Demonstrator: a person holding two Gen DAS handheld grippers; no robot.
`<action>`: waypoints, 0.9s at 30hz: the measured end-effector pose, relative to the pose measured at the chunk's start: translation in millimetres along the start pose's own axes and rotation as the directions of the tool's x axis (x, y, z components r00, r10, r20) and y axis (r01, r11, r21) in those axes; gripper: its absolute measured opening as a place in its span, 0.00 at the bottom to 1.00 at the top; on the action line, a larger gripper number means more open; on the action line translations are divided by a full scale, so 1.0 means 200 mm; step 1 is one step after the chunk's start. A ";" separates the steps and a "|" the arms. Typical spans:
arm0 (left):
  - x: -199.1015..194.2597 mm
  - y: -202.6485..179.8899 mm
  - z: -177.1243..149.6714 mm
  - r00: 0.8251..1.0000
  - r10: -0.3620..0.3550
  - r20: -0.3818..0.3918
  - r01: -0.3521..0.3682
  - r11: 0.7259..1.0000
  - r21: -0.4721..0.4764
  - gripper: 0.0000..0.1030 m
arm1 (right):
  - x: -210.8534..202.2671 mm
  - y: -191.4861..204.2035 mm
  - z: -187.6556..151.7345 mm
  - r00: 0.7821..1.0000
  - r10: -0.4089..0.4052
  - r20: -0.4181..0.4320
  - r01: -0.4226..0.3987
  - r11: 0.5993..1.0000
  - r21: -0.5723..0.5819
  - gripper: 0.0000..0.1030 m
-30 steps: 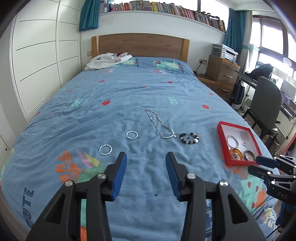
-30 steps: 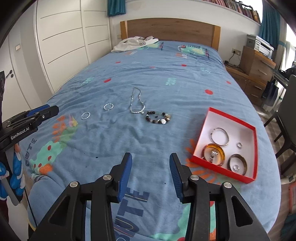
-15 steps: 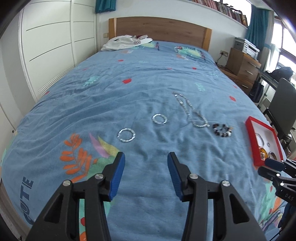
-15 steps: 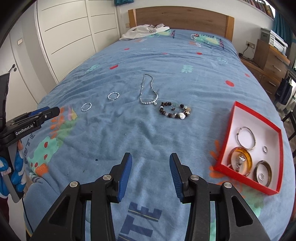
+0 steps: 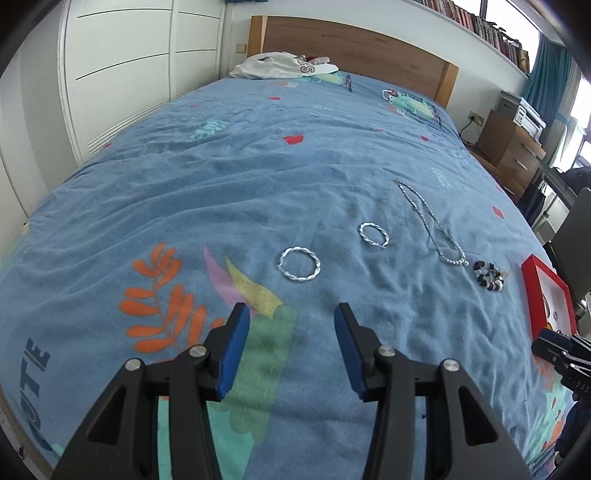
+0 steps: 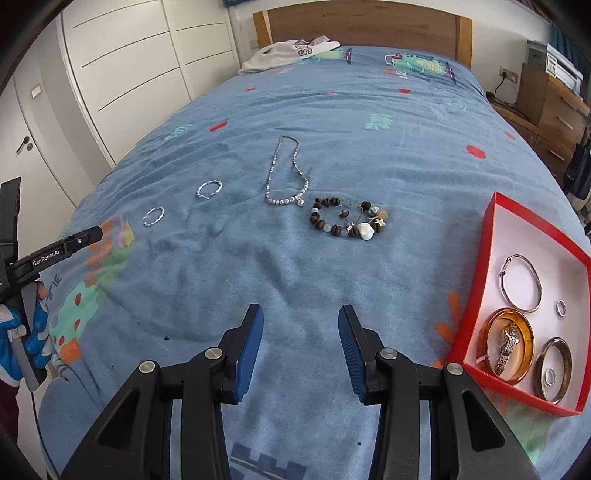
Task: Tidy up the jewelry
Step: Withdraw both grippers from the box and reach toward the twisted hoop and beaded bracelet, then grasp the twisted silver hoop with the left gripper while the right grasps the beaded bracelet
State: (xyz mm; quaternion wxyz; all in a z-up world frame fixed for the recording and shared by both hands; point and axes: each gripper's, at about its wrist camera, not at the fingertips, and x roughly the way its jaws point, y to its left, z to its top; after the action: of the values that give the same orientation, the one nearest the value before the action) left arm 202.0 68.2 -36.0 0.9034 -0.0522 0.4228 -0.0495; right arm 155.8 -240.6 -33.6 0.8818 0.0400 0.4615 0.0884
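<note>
On the blue bedspread lie two twisted silver bracelets, a near one (image 5: 298,264) (image 6: 153,216) and a farther one (image 5: 373,235) (image 6: 209,189), a silver chain necklace (image 5: 428,221) (image 6: 286,173) and a dark beaded bracelet (image 5: 489,277) (image 6: 347,218). A red box (image 6: 532,302) (image 5: 546,295) at the right holds several bangles and rings. My left gripper (image 5: 291,325) is open and empty, just short of the near silver bracelet. My right gripper (image 6: 301,325) is open and empty, short of the beaded bracelet and left of the box.
A white garment (image 5: 284,68) lies by the wooden headboard (image 6: 362,22). White wardrobe doors (image 6: 122,62) run along the left. A wooden drawer chest (image 5: 509,151) and a chair stand right of the bed.
Both grippers moved forward and down toward the bedspread. The left one swung left so the near silver bracelet sits ahead of it. The right one closed in on the beaded bracelet. Both stayed open.
</note>
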 end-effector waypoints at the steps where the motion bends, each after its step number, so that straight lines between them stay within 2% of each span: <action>1: 0.02 -0.01 0.01 1.000 -0.009 -0.002 0.009 1.000 0.002 0.44 | 0.01 -0.01 0.01 1.000 0.001 -0.001 -0.001 1.000 0.001 0.41; 5: 0.10 -0.05 0.06 0.999 -0.050 -0.002 0.050 0.999 0.010 0.44 | 0.06 -0.05 0.05 1.000 0.005 0.005 -0.005 1.000 -0.002 0.41; 12: 0.28 -0.11 0.13 0.999 -0.046 -0.019 0.047 0.997 0.053 0.44 | 0.17 -0.12 0.17 0.999 0.023 0.026 -0.023 1.000 0.004 0.41; 18: 0.45 -0.12 0.16 0.999 -0.012 -0.042 0.015 0.997 0.075 0.44 | 0.24 -0.17 0.20 0.999 0.039 0.032 -0.040 0.999 0.018 0.41; 27: 0.53 -0.11 0.17 0.998 0.033 -0.047 -0.029 0.996 0.088 0.44 | 0.31 -0.27 0.21 0.999 0.033 0.035 -0.035 0.998 0.045 0.45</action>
State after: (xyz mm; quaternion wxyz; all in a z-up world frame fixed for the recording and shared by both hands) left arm 295.3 34.6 -92.0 0.8949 -0.0051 0.4429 -0.0551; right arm 232.3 -280.5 -68.0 0.8868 0.0694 0.4474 0.0921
